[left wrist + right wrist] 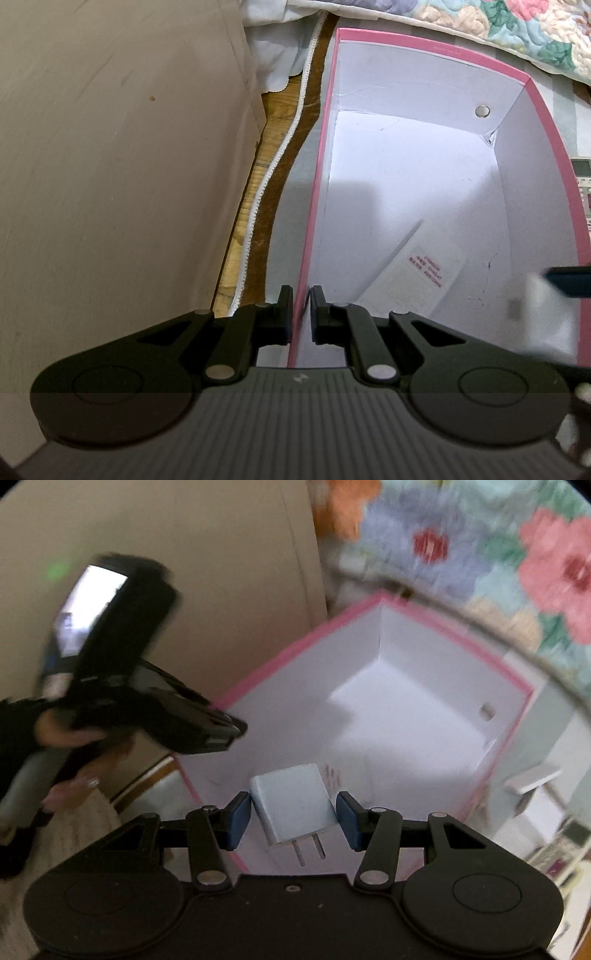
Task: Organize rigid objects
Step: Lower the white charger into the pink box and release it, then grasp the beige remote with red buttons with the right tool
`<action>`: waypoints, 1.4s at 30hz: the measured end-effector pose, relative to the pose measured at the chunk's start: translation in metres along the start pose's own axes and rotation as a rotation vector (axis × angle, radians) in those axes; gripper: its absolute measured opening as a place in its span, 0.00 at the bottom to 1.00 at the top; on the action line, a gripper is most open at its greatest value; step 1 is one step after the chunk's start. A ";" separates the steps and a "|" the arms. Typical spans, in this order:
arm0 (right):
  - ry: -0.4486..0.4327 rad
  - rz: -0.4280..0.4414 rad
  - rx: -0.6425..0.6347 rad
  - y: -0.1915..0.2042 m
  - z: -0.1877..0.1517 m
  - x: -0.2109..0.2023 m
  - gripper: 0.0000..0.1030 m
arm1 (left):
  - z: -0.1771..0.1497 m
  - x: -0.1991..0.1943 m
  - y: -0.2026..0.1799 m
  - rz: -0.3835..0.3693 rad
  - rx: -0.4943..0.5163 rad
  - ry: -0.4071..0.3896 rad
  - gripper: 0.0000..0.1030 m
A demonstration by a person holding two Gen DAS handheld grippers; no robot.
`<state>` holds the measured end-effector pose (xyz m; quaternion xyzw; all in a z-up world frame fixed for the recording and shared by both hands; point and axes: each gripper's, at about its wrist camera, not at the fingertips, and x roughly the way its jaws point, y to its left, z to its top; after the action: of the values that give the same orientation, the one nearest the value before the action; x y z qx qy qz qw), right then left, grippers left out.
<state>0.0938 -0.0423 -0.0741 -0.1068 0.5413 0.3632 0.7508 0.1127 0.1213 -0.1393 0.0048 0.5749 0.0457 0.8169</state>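
While the left gripper (301, 314) pinches the pink box (546, 110) wall, the right gripper (293, 818), spread, straddles the white charger (291, 801) above the box, prongs toward the gripper

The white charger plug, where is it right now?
In the right wrist view the white charger plug sits low and centre between the right gripper fingers, prongs toward the camera, over the near corner of the pink-rimmed box.

Both wrist views down into box (424, 173)
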 end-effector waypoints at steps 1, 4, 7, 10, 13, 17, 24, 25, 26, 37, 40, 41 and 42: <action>0.037 0.006 0.022 -0.002 0.005 0.009 0.55 | 0.000 0.000 0.000 -0.002 -0.001 0.000 0.08; 0.108 0.022 0.091 -0.008 0.012 0.032 0.55 | 0.000 0.000 0.002 -0.010 -0.007 0.000 0.08; 0.152 0.014 0.139 -0.008 0.010 0.046 0.55 | 0.000 0.000 0.004 -0.015 -0.007 -0.002 0.08; 0.190 0.010 0.184 -0.007 0.006 0.056 0.55 | 0.000 0.000 0.004 -0.014 -0.007 -0.002 0.08; 0.204 -0.019 0.185 -0.005 0.002 0.064 0.56 | -0.001 0.000 0.003 -0.011 -0.002 -0.005 0.08; 0.205 -0.026 0.240 -0.013 -0.005 0.073 0.60 | -0.001 0.000 0.003 -0.010 -0.004 -0.005 0.08; 0.109 0.041 0.280 -0.021 -0.005 0.029 0.60 | 0.000 0.000 0.003 -0.011 -0.001 -0.001 0.08; 0.092 0.041 0.277 -0.020 -0.006 0.017 0.61 | 0.000 0.000 0.002 -0.010 0.000 -0.001 0.08; 0.076 0.042 0.277 -0.018 -0.007 0.007 0.61 | 0.000 -0.001 0.002 -0.009 0.002 -0.001 0.08; -0.051 -0.128 0.495 -0.078 -0.058 -0.099 0.61 | -0.002 -0.001 0.001 -0.008 0.004 -0.003 0.08; -0.077 -0.174 0.593 -0.105 -0.079 -0.112 0.61 | -0.001 -0.001 0.000 -0.003 0.006 -0.003 0.08; -0.084 -0.182 0.615 -0.112 -0.083 -0.109 0.61 | -0.001 -0.001 -0.001 -0.001 0.008 -0.003 0.08; -0.091 -0.189 0.639 -0.119 -0.088 -0.109 0.61 | -0.001 -0.001 -0.002 0.001 0.009 -0.003 0.08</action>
<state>0.0913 -0.2233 -0.0395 0.1007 0.5816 0.1083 0.8000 0.1110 0.1196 -0.1387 0.0087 0.5737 0.0435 0.8179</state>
